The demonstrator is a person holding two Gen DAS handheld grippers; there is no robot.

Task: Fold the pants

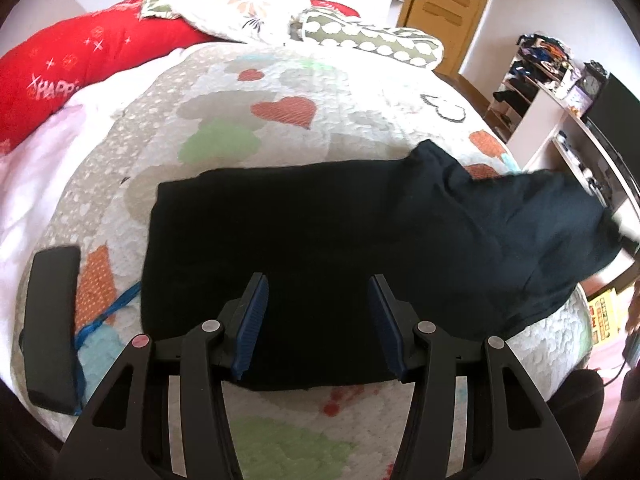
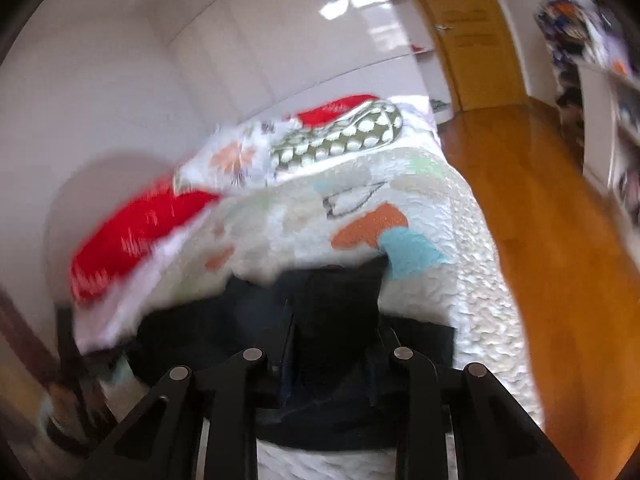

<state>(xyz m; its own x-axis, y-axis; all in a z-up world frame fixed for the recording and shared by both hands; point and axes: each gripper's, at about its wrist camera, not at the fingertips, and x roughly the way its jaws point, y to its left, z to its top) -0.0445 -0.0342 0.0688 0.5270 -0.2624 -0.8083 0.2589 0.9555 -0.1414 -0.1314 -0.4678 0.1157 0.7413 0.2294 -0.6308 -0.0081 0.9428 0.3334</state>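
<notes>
Dark navy pants (image 1: pixel 340 232) lie across the quilted bed (image 1: pixel 288 80), flat on the left and raised in a fold at the right end. My left gripper (image 1: pixel 318 286) hovers open over their near edge, blue pads wide apart, holding nothing. In the blurred right wrist view the pants (image 2: pixel 320 300) bunch up between the fingers of my right gripper (image 2: pixel 334 332). The fingers are dark against the dark cloth, so their gap is hard to read. The lifted right end in the left wrist view suggests cloth is held there.
A black remote-like object (image 1: pixel 50 324) and a blue cord (image 1: pixel 106 314) lie on the bed's left. Red pillow (image 1: pixel 80 56) and patterned pillows (image 1: pixel 372 38) sit at the head. Shelves (image 1: pixel 560 92) and wooden floor (image 2: pixel 540 220) lie right of the bed.
</notes>
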